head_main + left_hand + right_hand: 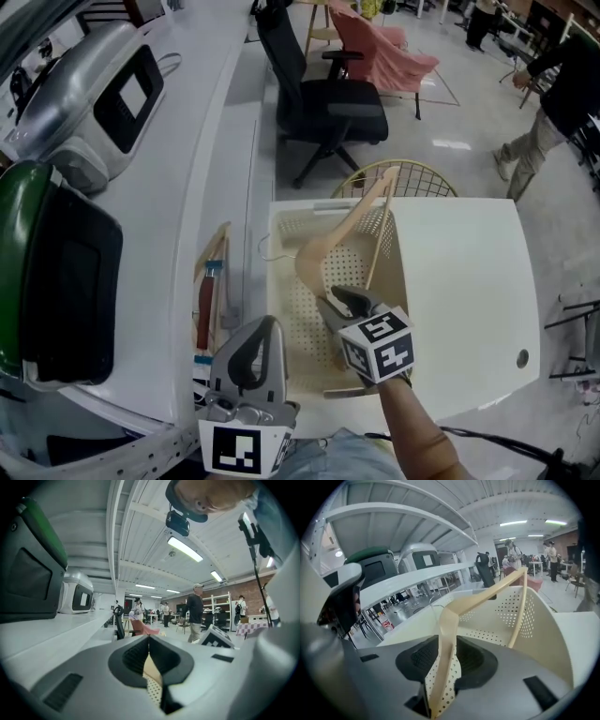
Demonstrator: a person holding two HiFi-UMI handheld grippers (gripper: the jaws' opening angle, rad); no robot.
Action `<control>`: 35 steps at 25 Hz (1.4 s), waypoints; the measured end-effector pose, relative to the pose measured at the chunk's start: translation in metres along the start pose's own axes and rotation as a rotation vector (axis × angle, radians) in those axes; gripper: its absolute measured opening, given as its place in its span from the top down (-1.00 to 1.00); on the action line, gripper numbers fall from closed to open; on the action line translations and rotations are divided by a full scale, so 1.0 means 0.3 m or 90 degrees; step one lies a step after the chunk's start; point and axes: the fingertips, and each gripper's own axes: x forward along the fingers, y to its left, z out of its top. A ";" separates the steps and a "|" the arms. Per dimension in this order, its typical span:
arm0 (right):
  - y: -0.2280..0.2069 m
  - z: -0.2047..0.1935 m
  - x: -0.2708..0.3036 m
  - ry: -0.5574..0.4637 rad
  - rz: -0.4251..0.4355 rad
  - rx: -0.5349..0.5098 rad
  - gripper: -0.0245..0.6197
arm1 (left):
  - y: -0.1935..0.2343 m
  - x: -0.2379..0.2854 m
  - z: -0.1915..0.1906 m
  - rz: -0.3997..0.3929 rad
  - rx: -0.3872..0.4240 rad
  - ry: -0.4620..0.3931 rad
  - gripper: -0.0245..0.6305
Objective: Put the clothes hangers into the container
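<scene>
A pale wooden hanger [342,234] leans inside the white perforated container [275,281], its upper arm resting over the far rim. My right gripper [336,300] reaches into the container from the near side. In the right gripper view the hanger [487,595] runs down between the jaws of the right gripper [449,644], which stand open with a gap on the right side; the container wall [534,620] is behind. My left gripper [270,323] hovers at the container's near left corner, shut and empty [149,639]. Another wooden hanger [220,258] lies on the table left of the container.
A long white table [202,141] at left carries a grey machine [103,94] and a green-and-black device [47,262]. A black office chair [323,103] and a gold wire seat [412,178] stand behind the container. A person [562,84] walks at the far right.
</scene>
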 end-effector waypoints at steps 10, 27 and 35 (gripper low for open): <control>0.077 0.207 -0.348 -0.183 -0.005 -0.045 0.63 | -0.135 -0.054 0.122 -0.012 0.026 -0.055 0.89; 0.166 0.242 -0.954 -0.390 -0.087 -0.183 0.89 | -0.471 -0.223 0.342 0.022 0.102 -0.152 0.89; 0.113 0.226 -1.056 -0.409 -0.124 -0.187 0.89 | -0.486 -0.266 0.354 0.042 0.113 -0.156 0.89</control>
